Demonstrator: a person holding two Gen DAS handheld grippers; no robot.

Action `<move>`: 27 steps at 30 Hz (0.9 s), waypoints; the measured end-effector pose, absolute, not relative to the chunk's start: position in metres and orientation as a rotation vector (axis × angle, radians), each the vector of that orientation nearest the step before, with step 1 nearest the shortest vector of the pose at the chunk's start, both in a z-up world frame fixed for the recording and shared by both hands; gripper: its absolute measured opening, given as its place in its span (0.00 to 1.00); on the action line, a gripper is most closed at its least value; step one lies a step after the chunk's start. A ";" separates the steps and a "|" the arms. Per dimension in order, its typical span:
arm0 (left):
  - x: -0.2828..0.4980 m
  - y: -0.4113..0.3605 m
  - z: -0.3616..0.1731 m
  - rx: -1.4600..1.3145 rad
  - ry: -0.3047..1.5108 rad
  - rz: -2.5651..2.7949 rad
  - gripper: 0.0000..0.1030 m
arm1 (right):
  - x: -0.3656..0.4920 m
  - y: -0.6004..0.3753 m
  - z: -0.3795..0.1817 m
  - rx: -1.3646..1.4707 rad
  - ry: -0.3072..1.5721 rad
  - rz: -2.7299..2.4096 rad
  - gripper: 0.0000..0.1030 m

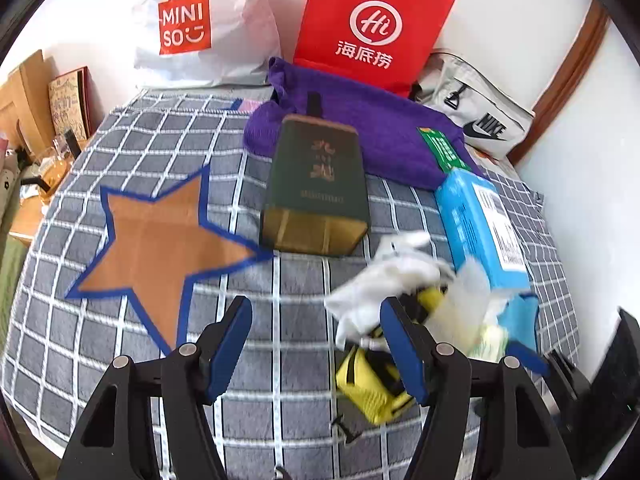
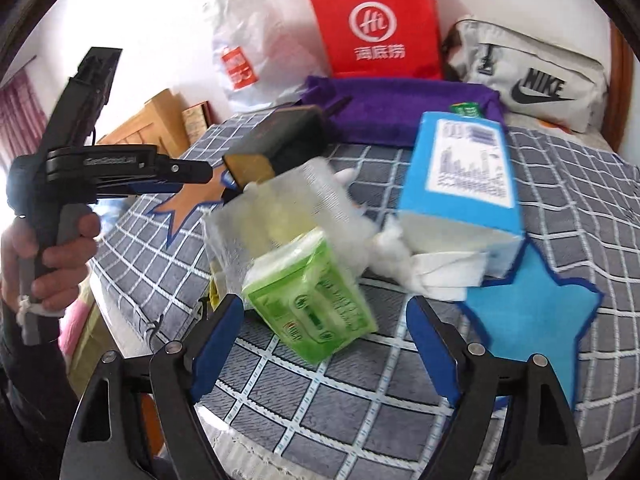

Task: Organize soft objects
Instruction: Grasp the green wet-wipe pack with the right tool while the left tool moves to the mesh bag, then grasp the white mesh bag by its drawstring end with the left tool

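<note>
Left wrist view looks down over a bed covered by a grey checked bedspread point(image 1: 168, 148). The left tongs point(image 1: 316, 340) stand apart with nothing between their blue pads, above bare checks. An orange star patch point(image 1: 160, 248) with a blue border lies to their left. A dark green box point(image 1: 318, 184) with gold lettering stands upright further back, in front of a folded purple towel point(image 1: 384, 120). Just right of the tongs lies a crumpled white cloth point(image 1: 388, 276), blurred, partly over a yellow and black pouch point(image 1: 368, 384). A blue tissue pack point(image 1: 480, 224) lies beside the cloth. Against the wall lean a white Miniso bag point(image 1: 200, 24), a red paper bag point(image 1: 372, 24) and a grey Nike bag point(image 1: 476, 116).

Right wrist view shows the right tongs point(image 2: 324, 340) set wide apart, gripping nothing. A green tissue packet point(image 2: 312, 300) lies tilted between and just ahead of them, not touched by either pad, with a clear plastic wrapper point(image 2: 280, 200) behind it, blurred. To its right, a blue star patch point(image 2: 532, 312) lies near the blue tissue pack. At the left edge a hand point(image 2: 44, 256) grips the handle of the left tongs.
</note>
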State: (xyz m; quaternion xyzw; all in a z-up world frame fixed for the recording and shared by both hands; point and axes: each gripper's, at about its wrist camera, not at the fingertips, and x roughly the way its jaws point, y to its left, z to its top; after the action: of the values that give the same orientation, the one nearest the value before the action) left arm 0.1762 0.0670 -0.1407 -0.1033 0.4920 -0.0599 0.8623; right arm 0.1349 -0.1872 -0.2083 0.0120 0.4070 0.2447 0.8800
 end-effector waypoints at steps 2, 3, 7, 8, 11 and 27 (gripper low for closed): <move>0.170 0.068 -0.142 -0.218 1.031 -0.134 0.63 | 0.139 -0.179 -0.217 -0.009 0.845 0.500 0.81; 0.166 0.068 -0.143 -0.215 1.029 -0.137 0.63 | 0.141 -0.175 -0.221 -0.023 0.845 0.492 0.81; 0.155 0.065 -0.144 -0.209 1.026 -0.160 0.63 | 0.145 -0.172 -0.227 -0.005 0.814 0.495 0.54; 0.154 0.062 -0.144 -0.206 1.023 -0.168 0.63 | 0.144 -0.174 -0.225 0.010 0.812 0.506 0.54; 0.151 0.051 -0.143 -0.204 1.013 -0.205 0.63 | 0.138 -0.184 -0.216 0.048 0.792 0.488 0.54; 0.148 -0.048 -0.173 0.011 1.061 -0.331 0.63 | 0.107 -0.252 -0.231 0.113 0.876 0.290 0.54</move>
State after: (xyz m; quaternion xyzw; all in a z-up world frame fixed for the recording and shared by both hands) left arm 0.1484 -0.0484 -0.1729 0.0053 0.5034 -0.1572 0.8496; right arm 0.1066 -0.2516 -0.2308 0.0545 0.4223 0.1397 0.8940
